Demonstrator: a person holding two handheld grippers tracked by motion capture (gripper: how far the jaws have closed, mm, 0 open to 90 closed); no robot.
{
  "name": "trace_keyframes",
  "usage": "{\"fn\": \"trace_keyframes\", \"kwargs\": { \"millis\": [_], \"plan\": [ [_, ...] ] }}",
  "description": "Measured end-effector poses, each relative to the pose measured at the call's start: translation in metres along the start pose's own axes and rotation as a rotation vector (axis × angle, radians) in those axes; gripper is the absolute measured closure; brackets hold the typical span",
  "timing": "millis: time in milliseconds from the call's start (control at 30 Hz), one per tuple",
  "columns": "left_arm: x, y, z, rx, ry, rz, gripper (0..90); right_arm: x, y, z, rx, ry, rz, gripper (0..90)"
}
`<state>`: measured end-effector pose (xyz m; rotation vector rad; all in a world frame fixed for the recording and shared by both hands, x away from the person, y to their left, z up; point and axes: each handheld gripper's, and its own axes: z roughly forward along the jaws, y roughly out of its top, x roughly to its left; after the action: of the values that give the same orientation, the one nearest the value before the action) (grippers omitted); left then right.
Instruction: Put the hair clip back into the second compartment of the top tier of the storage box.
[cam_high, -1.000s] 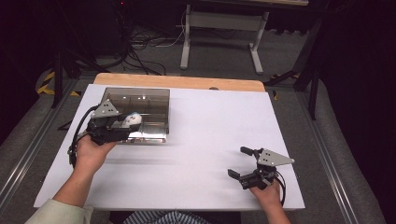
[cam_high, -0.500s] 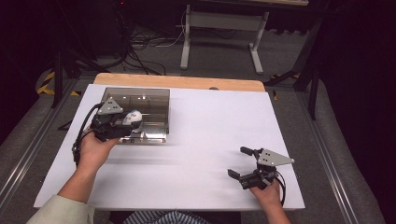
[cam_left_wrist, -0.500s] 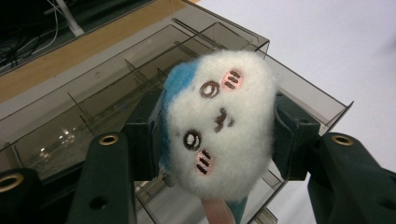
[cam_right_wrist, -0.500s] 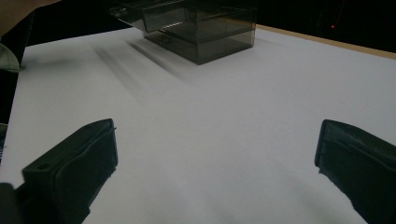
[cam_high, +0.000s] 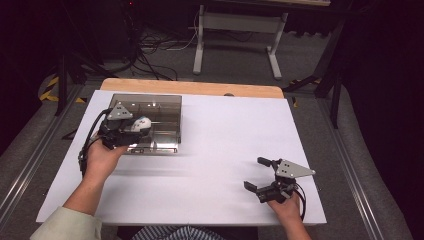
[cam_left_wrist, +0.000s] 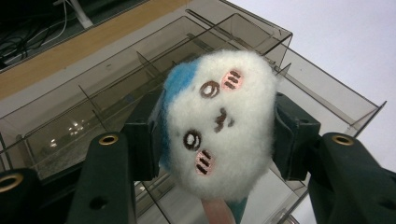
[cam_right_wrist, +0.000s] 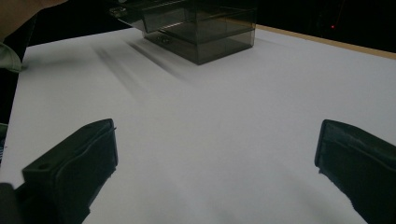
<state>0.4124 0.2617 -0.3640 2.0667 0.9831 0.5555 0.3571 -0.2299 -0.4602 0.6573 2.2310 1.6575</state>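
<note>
Nothing moved | left gripper (cam_left_wrist: 217, 140) clamps plush toy (cam_left_wrist: 218, 123) over box (cam_high: 165, 107) | right gripper (cam_high: 265, 175) apart

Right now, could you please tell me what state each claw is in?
Left claw: closed on the plush toy, above the clear divided box.
Right claw: open, nothing between its jaws, over the white table.
</note>
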Motion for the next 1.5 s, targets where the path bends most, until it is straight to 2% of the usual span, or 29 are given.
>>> {"fn": "trace_keyframes", "kwargs": {
  "millis": [300,700,1500],
  "plan": [
    [0.0009,-0.0011,0.0022,0.034,0.024,-0.001,45.1,0.0,0.0,-0.0001,0.0,0.001,0.0,0.0],
    [-0.0021,-0.0031,0.0041,0.086,0.033,-0.006,44.6,0.0,0.0,-0.0002,-0.001,0.003,0.0,0.0],
    [-0.0044,-0.0077,0.0062,0.137,0.044,0.0,43.6,-0.0001,-0.0001,-0.0004,-0.002,0.004,0.0,0.0]
  ]
}}
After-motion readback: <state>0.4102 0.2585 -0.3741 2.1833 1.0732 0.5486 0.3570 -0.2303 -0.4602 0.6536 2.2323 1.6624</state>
